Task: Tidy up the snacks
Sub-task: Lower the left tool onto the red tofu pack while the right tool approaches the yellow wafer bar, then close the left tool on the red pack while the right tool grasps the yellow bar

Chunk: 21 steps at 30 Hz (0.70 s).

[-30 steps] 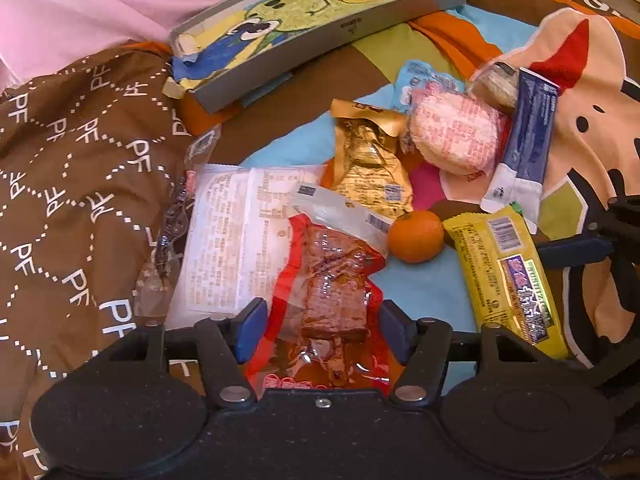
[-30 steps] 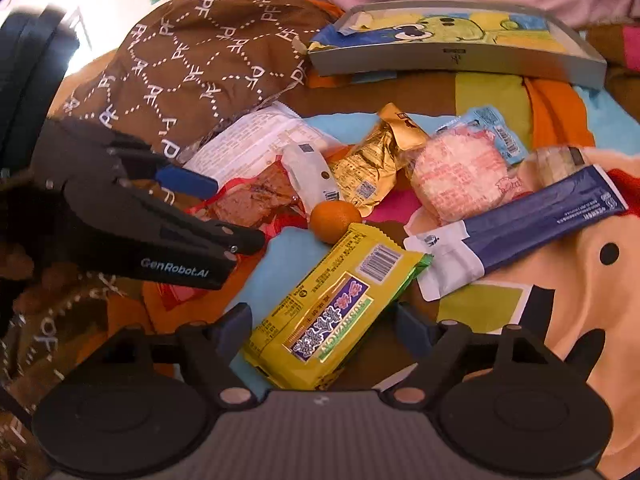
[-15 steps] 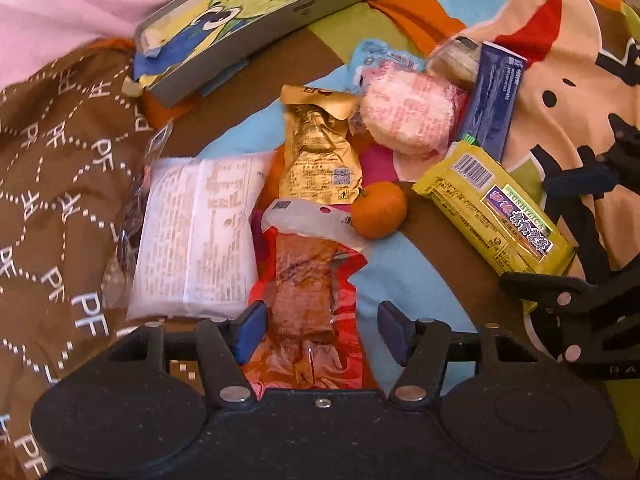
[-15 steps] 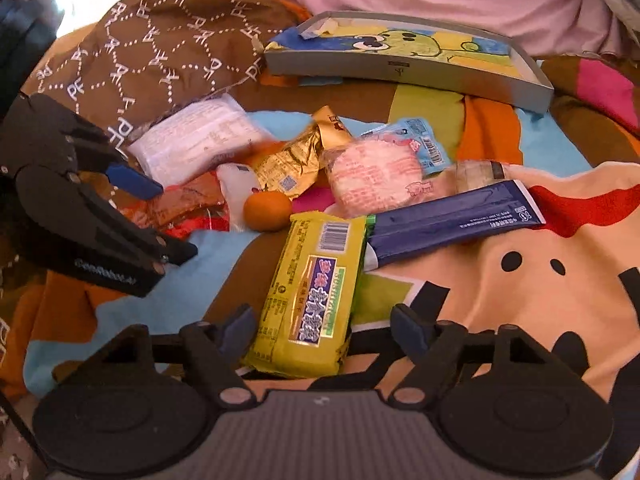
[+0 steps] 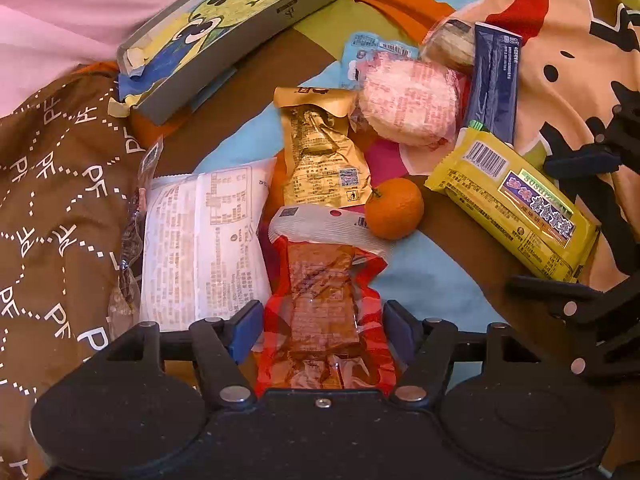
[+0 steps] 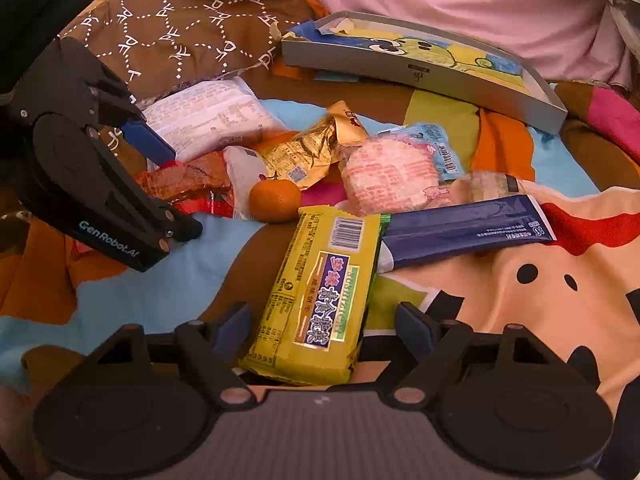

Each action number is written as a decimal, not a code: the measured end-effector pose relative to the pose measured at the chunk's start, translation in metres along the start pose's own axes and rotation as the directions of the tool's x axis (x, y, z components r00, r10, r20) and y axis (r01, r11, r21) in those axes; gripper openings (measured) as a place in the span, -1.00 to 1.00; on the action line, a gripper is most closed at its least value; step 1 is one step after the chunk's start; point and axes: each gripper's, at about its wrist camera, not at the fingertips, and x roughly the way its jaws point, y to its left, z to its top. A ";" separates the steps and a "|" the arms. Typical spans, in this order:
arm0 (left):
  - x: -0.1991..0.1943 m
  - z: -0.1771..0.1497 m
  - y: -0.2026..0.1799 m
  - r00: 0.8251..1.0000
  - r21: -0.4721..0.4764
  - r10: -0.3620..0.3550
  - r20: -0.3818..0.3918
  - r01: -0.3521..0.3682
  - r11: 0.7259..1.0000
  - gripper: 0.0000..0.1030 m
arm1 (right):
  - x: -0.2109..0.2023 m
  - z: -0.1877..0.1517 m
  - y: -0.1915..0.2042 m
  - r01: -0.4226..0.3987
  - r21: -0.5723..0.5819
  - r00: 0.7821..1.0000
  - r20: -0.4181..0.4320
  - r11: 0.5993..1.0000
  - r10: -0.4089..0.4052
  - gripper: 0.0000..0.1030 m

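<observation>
Two grippers are down over a pile of snacks on a soft bedspread (image 6: pixel 520 300) with big cartoon patches in peach, blue, brown and orange. The left gripper (image 5: pixel 324 322) has its jaws spread wide on either side of a crinkly red packet (image 5: pixel 326 300) with a clear window showing a flat brown slab inside; the blue pads sit just beside the wrapper's edges, and I can't tell if they actually touch it. The right gripper (image 6: pixel 322 326) is the same story: jaws wide open around the near end of a glossy yellow packet (image 6: pixel 320 292), a long pillow shape with a barcode, nothing clamped.

Between those two packets sits a small round orange (image 5: pixel 394 208), touching the red packet's white top edge. Left of the red one lies a flat white packet (image 5: pixel 204 240) covered in fine print, right at the edge of a brown quilt (image 5: pixel 52 184) printed with white dotted diamonds. Past the orange there's a wrinkled gold foil packet (image 5: pixel 320 152), then a round puffy pink-and-white packet (image 5: pixel 412 100), and a long dark blue packet (image 6: pixel 464 228) touching the yellow one's far end. At the far edge of the bedspread sits a shallow grey box (image 6: pixel 424 72), rectangular, with a cartoon picture inside.
</observation>
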 end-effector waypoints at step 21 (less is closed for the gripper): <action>0.008 0.006 0.012 0.994 -0.221 -0.091 -0.064 0.074 0.972 0.23 | -0.001 0.002 -0.001 -0.073 0.056 0.997 -0.004 0.996 0.073 0.16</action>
